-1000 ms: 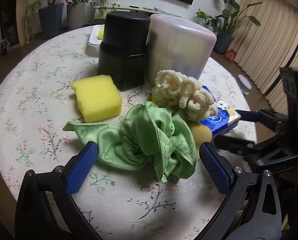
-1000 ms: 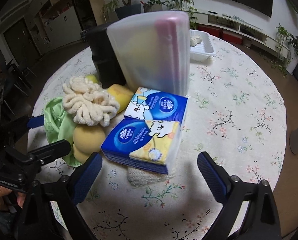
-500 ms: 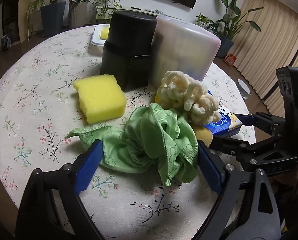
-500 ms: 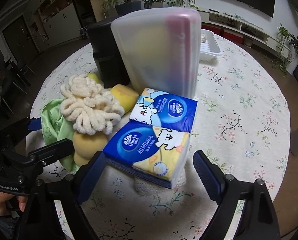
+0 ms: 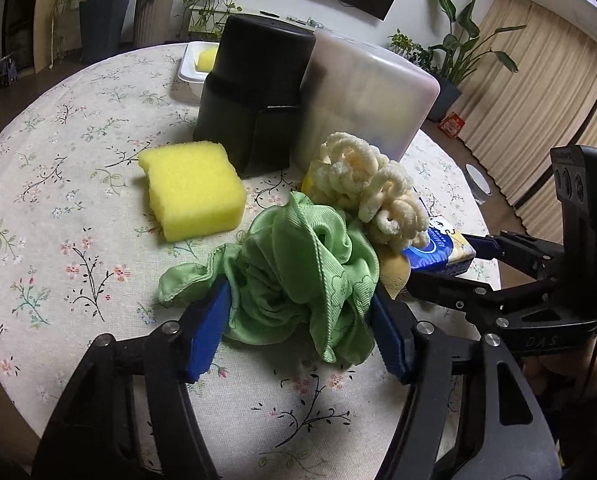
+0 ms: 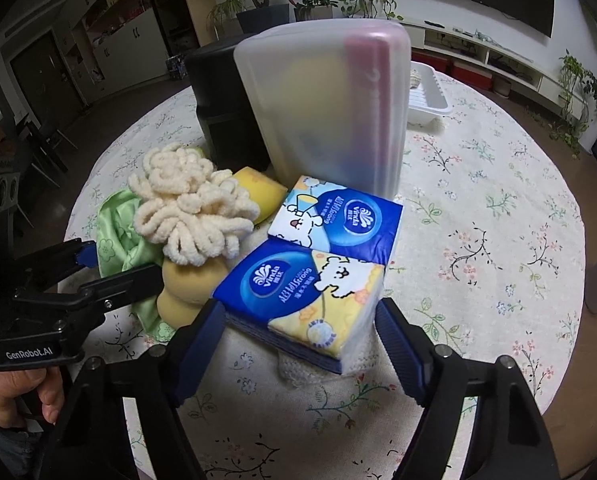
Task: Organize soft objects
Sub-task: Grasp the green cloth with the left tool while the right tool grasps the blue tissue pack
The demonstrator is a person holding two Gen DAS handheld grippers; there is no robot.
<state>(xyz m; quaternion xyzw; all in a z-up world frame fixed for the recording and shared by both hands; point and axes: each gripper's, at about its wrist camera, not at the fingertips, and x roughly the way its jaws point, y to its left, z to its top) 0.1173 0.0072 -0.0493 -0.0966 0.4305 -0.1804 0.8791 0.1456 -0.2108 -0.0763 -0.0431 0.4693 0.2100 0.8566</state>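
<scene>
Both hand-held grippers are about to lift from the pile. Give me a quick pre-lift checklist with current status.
1. Green cloth between the left hand-held gripper pads: ok, jaws closing on it.
2. Front tissue pack between the right hand-held gripper pads: ok, jaws closing.
3. Firm grip on either item: cannot tell, pads only just meeting them.
4. Cloth free of neighbours: not ok, the cream noodle mop head rests against its top.
5. Tissue pack free underneath: cannot tell, a white knitted piece lies under it.
6. Grippers clear of each other: ok.

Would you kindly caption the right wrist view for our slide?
Right gripper closing around the nearer tissue pack on the floral table, beside a cream chenille mop head.
</scene>
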